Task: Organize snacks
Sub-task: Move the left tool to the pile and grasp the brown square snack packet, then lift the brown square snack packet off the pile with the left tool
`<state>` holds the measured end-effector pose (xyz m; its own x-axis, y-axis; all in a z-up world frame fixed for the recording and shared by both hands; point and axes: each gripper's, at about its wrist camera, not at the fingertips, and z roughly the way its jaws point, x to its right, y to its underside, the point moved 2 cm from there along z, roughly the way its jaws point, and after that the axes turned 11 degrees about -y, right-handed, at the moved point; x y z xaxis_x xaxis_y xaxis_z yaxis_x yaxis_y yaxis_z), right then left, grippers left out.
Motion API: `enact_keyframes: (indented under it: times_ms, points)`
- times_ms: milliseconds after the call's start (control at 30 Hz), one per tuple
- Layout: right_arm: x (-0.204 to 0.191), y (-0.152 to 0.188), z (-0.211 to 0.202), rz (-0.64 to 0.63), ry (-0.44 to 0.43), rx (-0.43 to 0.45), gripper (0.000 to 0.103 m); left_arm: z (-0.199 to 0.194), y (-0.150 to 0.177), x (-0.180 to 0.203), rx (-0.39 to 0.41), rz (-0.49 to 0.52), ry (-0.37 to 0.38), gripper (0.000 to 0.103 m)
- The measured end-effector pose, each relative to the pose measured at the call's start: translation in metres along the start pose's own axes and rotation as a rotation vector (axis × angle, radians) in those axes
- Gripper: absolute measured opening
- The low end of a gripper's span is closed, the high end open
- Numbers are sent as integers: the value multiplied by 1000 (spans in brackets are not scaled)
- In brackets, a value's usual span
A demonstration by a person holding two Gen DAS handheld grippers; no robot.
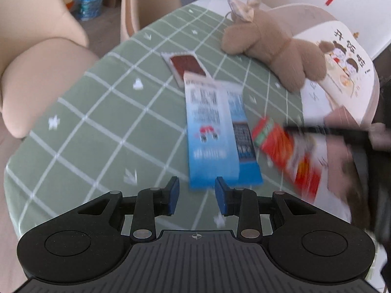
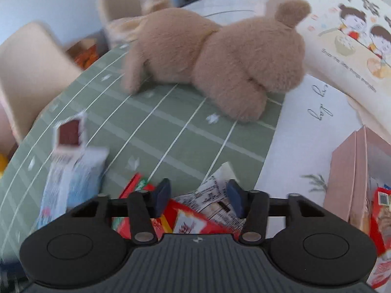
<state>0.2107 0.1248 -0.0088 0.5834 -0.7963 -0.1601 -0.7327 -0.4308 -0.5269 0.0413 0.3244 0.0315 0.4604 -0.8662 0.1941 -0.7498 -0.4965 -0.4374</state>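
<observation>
Two blue snack packets lie side by side on the green checked tablecloth, with a brown-and-white packet beyond them. My left gripper hovers at their near end, open, with nothing between its pads. A red snack packet lies to the right under the blurred right gripper. In the right wrist view the red packet fills the gap of my right gripper, its white printed end crumpled upward between the pads. The blue packets show at the left.
A tan plush toy lies across the far side of the table. A cartoon picture book leans at the right. A pink box holding red packets stands near the right edge. Beige chairs ring the table on the left.
</observation>
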Motion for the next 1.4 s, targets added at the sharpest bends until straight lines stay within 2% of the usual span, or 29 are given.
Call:
enact_keyframes:
  times_ms: [200,300,400,433,533,600,700,867,1000,1100,1200,1267,1400]
  points:
    - [-4,58,-34,37,-64,-32,40,21,-62,8,99,42,-35,36]
    - [-3,82,-51,87,-85,-41,40,43,-102,8,117,-7,-74,36]
    - [-3,99,-66,100,-66,-31,40,69,-127,14,83,-27,-143,36]
    - [-5,106,-72,92,-52,-28,40,73,-132,18,100,-16,-161,36]
    - [-9,117,-83,54,-12,-23,51,80,-137,37,126,71,-211,36]
    - [-13,123,-89,19,21,-15,59,81,-132,48,143,134,-216,36]
    - [-16,129,-95,-10,45,-5,60,78,-118,60,133,185,-167,36]
    - [-24,128,-103,-32,19,28,61,58,-69,71,111,231,-69,32]
    - [-34,123,-101,-65,5,36,61,42,-30,75,60,236,42,30]
    - [-41,120,-96,-78,-14,27,61,31,-14,61,12,150,135,30]
    - [-51,116,-92,-107,-34,27,61,9,-9,36,59,75,91,31]
    - [-60,110,-89,-140,-37,38,61,-3,-2,23,69,60,68,31]
    - [-74,86,-74,-174,-55,58,62,-24,25,21,57,114,28,31]
